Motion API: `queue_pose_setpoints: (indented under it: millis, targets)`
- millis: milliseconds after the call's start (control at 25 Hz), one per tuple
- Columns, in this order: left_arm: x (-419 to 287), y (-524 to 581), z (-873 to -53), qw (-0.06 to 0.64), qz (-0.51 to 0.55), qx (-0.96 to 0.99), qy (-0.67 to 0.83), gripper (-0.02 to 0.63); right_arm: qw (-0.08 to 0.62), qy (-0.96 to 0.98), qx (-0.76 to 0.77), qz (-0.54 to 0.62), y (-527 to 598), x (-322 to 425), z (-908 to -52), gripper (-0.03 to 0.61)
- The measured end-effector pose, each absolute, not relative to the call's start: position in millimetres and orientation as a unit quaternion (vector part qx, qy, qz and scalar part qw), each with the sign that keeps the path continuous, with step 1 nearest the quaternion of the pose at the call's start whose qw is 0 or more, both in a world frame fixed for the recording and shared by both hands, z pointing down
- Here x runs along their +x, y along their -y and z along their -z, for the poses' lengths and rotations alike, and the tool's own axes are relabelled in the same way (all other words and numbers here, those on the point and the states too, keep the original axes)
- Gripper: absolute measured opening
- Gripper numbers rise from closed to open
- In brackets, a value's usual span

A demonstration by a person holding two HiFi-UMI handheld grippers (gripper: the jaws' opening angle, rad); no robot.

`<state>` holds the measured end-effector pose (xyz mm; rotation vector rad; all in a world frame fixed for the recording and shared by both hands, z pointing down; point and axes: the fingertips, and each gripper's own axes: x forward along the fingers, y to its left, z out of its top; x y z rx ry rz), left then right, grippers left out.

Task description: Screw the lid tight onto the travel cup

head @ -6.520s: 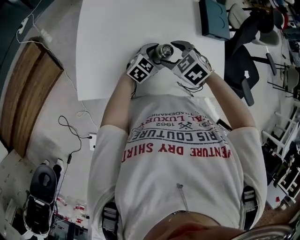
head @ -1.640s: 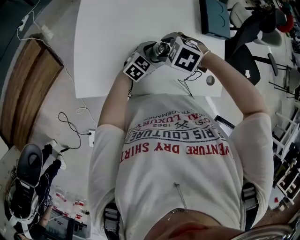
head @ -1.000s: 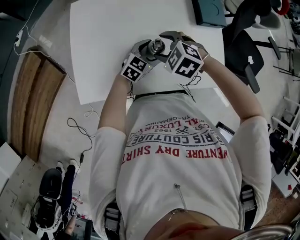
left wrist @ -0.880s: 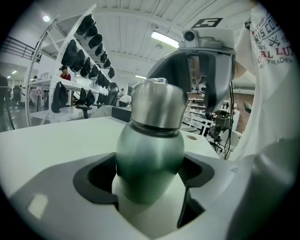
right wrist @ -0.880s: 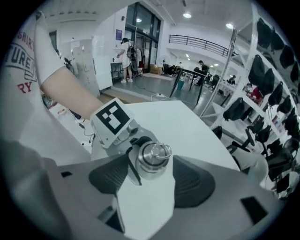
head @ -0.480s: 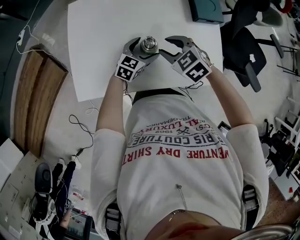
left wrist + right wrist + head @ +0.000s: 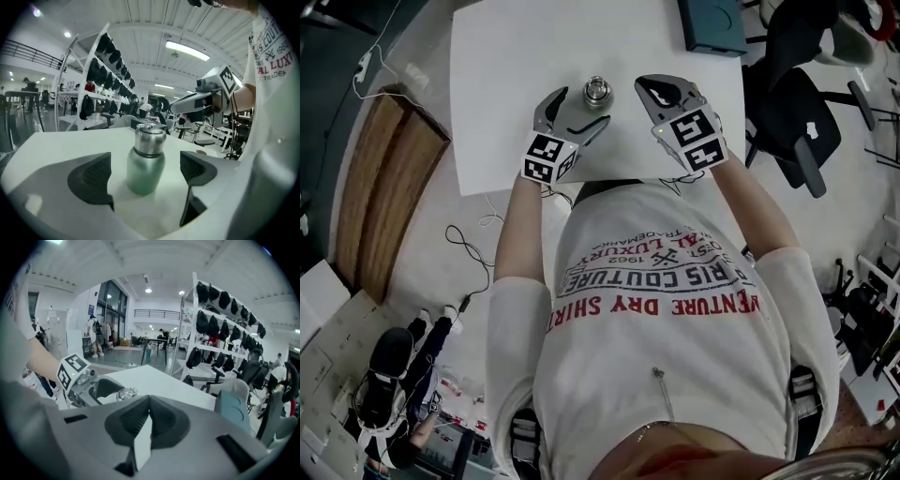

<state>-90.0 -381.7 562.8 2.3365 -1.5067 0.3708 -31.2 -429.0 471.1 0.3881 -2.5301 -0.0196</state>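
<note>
The small metal travel cup (image 7: 597, 92) stands upright on the white table (image 7: 516, 56) with its silver lid (image 7: 150, 138) on top. Nothing touches it. My left gripper (image 7: 574, 113) is open just short of the cup. Its jaws have just been opening, and in the left gripper view the green-tinted body (image 7: 145, 171) shows between the two wide-apart pads (image 7: 92, 176) without contact. My right gripper (image 7: 660, 90) sits to the cup's right. Its jaws have just been closing, and in the right gripper view (image 7: 147, 417) they meet with nothing between them.
A teal box (image 7: 712, 22) lies at the table's far right corner, also seen as a teal box (image 7: 234, 411) in the right gripper view. Office chairs (image 7: 792, 112) stand right of the table. The table's near edge (image 7: 581, 183) runs just below both grippers.
Both grippers have come off the cup and drawn back toward the person. The right jaws have gone from wide apart to shut. The cup now stands alone.
</note>
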Motion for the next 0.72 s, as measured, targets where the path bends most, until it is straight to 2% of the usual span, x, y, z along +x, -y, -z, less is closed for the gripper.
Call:
queue_pose_setpoints:
  millis: [240,280,360,400,520,720]
  targets:
    - [-105.1,356.2,-514.6,0.135,-0.102,0.779,0.603,0.433,0.221,0.961,0.162,0.048,427.8,-28.1,-458.1,0.011]
    - [-110.5,355.0,-502.4,0.126,-0.088,0.769,0.620,0.380,0.213,0.962,0.163,0.047,427.0,-28.3,-455.6,0.011]
    - [-126.7,353.3,-480.5,0.101,-0.074,0.740,0.661,0.188,0.208,0.965,0.154,0.038,420.1,-29.6,-452.1,0.011]
    - [-135.7,353.5,-470.8,0.090,-0.071,0.726,0.678,0.122,0.209,0.966,0.147,0.036,415.8,-31.2,-450.2,0.011]
    - [-158.4,356.6,-442.4,0.075,-0.053,0.704,0.704,0.026,0.188,0.969,0.154,0.040,412.9,-38.6,-434.2,0.011]
    - [-165.4,357.1,-406.4,0.058,-0.057,0.711,0.698,0.012,0.137,0.968,0.207,0.015,421.6,-28.2,-407.6,0.011]
